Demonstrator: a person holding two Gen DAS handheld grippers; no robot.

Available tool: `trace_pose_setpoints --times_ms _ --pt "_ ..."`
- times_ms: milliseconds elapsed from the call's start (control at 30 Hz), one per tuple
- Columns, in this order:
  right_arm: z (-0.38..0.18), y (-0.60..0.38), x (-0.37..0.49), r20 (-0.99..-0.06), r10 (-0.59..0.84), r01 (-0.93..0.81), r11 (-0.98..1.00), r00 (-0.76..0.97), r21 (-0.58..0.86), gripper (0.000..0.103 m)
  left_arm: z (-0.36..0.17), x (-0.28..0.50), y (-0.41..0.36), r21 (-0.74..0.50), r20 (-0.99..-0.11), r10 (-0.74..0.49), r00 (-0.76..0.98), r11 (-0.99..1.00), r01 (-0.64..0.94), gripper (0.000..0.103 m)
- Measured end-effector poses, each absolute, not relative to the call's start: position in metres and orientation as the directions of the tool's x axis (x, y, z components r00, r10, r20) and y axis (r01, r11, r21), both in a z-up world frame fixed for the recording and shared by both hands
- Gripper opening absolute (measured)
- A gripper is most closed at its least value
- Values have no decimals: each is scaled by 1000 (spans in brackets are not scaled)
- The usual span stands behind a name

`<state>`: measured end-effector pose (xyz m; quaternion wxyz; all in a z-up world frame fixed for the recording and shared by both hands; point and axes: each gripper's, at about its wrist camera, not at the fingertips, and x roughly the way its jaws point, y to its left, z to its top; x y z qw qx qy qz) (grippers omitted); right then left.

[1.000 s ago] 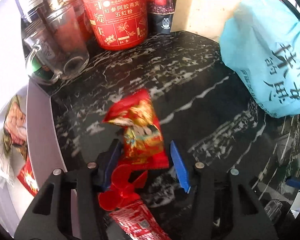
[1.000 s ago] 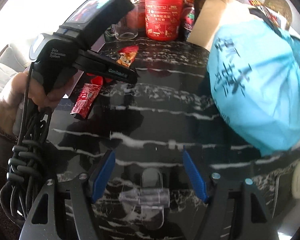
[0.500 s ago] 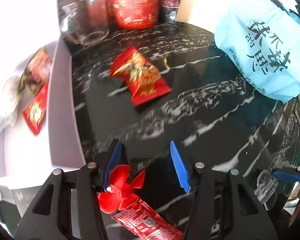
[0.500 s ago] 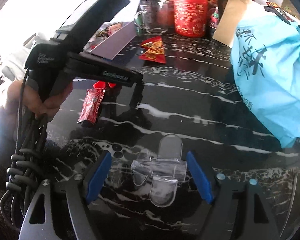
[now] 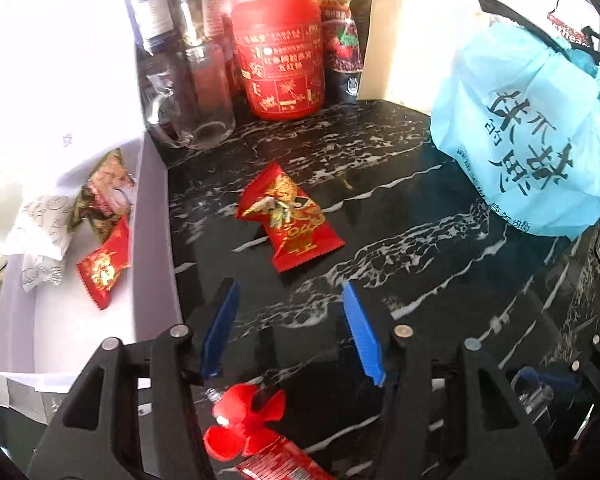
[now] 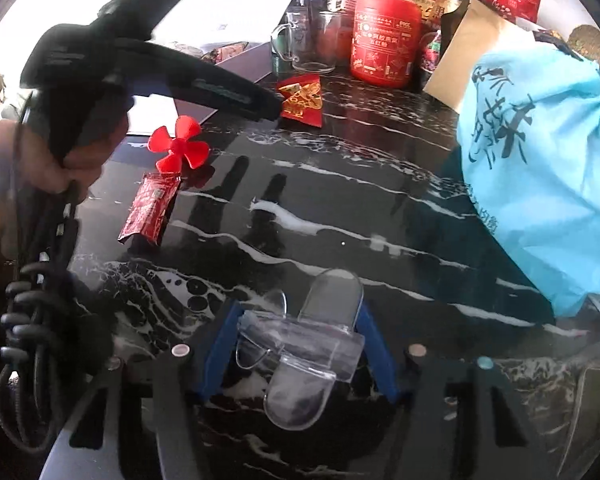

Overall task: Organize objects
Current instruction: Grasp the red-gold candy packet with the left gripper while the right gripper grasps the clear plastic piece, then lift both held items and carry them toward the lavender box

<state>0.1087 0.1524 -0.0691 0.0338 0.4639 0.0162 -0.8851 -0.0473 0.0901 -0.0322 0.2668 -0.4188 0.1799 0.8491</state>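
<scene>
Right gripper jaws just closed on the clear clip; lift straight, slowly. Left gripper hangs open, empty.

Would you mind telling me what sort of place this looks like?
Probably a home kitchen counter or pantry table: a black marble top crowded with a red food tin, a glass mug and snack packets.

Snack packet lies on the counter between box (left) and bag.
</scene>
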Motion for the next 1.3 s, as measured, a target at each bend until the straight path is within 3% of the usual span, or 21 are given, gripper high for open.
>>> trace_pose_setpoints --times_ms 367,500,633,667,800,867,1300 --pt "-68 188 93 -801 -44 47 -999 -597 19 61 -47 -91 123 32 -856 243 -457 -857 -515 74" --pt "-69 197 88 -796 -42 51 -999 -604 14 61 -62 -106 131 49 -884 185 -429 -876 -480 74" --pt "-69 199 86 -789 -46 60 -998 -612 12 61 -64 -113 129 8 -877 215 -430 -888 -460 75" --pt "-69 199 87 -788 -47 59 -998 -614 14 61 -63 -113 129 6 -874 219 -434 -888 -460 74" --pt "-69 200 87 -783 -60 61 -998 -620 28 61 -58 -107 128 -11 -864 255 -435 -872 -490 53" --pt "-68 201 89 -781 -67 62 -997 -622 36 61 -56 -102 129 -11 -866 262 -427 -862 -507 47" --pt "-66 197 107 -780 -98 88 -995 -618 56 61 -56 -48 96 -13 -881 273 -386 -831 -556 46"
